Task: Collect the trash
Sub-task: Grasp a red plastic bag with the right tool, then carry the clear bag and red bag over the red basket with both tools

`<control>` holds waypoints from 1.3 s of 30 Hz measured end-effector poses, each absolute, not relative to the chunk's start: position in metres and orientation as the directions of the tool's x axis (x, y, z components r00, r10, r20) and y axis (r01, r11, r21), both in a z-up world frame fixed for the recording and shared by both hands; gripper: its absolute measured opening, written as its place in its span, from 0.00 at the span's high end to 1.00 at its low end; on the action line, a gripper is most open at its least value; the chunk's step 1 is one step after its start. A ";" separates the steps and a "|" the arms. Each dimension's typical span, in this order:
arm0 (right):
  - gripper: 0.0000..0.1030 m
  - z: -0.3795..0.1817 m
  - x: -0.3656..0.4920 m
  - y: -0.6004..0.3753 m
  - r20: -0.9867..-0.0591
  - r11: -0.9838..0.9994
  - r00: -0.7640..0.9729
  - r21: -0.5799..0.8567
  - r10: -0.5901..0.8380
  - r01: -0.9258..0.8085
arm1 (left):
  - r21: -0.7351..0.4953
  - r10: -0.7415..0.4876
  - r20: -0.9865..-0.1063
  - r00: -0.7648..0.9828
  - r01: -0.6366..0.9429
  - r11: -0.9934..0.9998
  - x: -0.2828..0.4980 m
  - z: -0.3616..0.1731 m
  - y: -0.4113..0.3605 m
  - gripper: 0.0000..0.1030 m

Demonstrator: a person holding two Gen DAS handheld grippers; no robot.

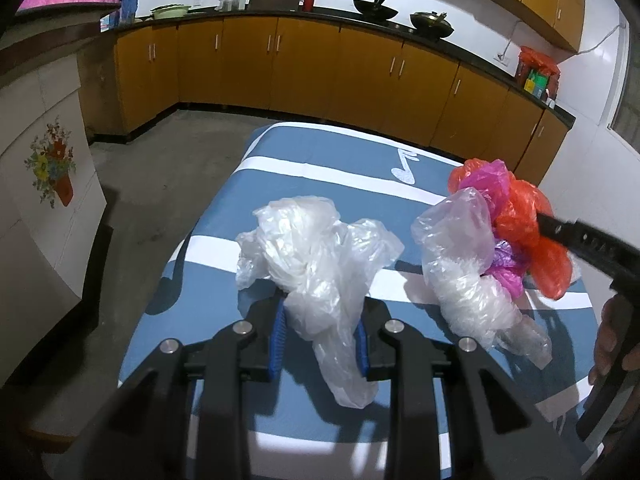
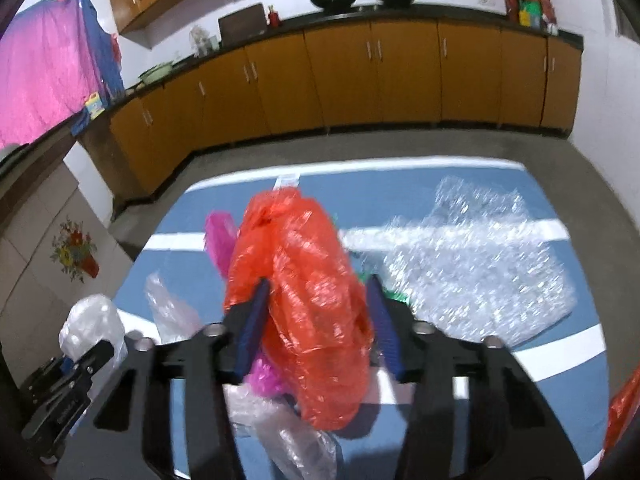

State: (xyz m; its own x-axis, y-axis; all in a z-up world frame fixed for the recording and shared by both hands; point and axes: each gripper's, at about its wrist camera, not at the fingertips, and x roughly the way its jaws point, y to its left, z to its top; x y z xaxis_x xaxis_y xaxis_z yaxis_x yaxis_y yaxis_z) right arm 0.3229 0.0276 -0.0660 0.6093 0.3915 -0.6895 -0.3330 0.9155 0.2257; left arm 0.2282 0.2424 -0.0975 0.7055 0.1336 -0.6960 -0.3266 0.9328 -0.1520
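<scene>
A crumpled clear plastic bag [image 1: 308, 256] rests on the blue and white table cloth [image 1: 320, 152]. My left gripper [image 1: 320, 334] is shut on its lower part, the blue pads pressing both sides. My right gripper [image 2: 318, 312] is shut on an orange bag [image 2: 304, 280] bunched with a pink bag [image 2: 218, 240] and clear film [image 2: 288, 440]. In the left wrist view this bundle [image 1: 492, 232] hangs just above the cloth at the right, with the right gripper [image 1: 538, 220] biting into it. The left gripper [image 2: 80, 364] and its clear bag [image 2: 92, 320] show at the lower left of the right wrist view.
A sheet of bubble wrap [image 2: 480, 264] lies on the cloth to the right, with a green scrap [image 2: 396, 296] by it and more orange plastic [image 2: 624, 412] at the right edge. Yellow kitchen cabinets [image 1: 304, 68] line the far wall. A white cabinet with a flower sticker [image 1: 52, 160] stands left.
</scene>
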 end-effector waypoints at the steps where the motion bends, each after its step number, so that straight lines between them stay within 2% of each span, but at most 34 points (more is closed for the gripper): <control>1: 0.75 -0.068 0.322 0.026 -0.695 0.913 0.599 0.233 0.398 -0.336 | -0.153 0.131 -0.695 0.707 -0.324 0.934 0.229 -0.097 0.241 0.73; 2: 0.85 -0.070 0.320 0.027 -0.701 0.911 0.591 0.231 0.399 -0.341 | -0.155 0.129 -0.695 0.708 -0.321 0.934 0.230 -0.097 0.239 0.73; 4: 0.92 -0.070 0.316 0.026 -0.700 0.909 0.591 0.223 0.401 -0.353 | -0.159 0.122 -0.693 0.710 -0.316 0.935 0.230 -0.097 0.238 0.73; 7: 0.95 -0.062 0.309 0.023 -0.680 0.902 0.604 0.224 0.416 -0.369 | -0.160 0.117 -0.690 0.715 -0.307 0.938 0.228 -0.096 0.236 0.73; 14: 0.95 -0.030 0.294 0.009 -0.605 0.886 0.651 0.253 0.458 -0.388 | -0.160 0.110 -0.672 0.733 -0.289 0.944 0.223 -0.085 0.232 0.73; 19: 0.95 -0.010 0.281 -0.013 -0.562 0.902 0.707 0.224 0.428 -0.368 | -0.162 0.100 -0.654 0.749 -0.268 0.950 0.218 -0.074 0.225 0.73; 32: 0.95 -0.001 0.246 -0.092 -0.552 0.952 0.778 0.217 0.301 -0.215 | -0.154 0.043 -0.602 0.797 -0.168 0.974 0.204 -0.042 0.181 0.73; 39: 0.95 0.000 0.217 -0.129 -0.543 0.964 0.804 0.226 0.243 -0.139 | -0.167 -0.034 -0.582 0.812 -0.079 0.983 0.199 -0.028 0.142 0.73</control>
State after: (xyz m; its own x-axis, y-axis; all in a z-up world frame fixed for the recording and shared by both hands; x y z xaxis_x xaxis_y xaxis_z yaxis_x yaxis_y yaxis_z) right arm 0.2175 -0.1287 0.0001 0.8039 0.2430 -0.5429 -0.1386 0.9641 0.2263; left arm 0.1986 0.1422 -0.0277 0.8122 -0.0339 -0.5823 -0.0786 0.9828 -0.1669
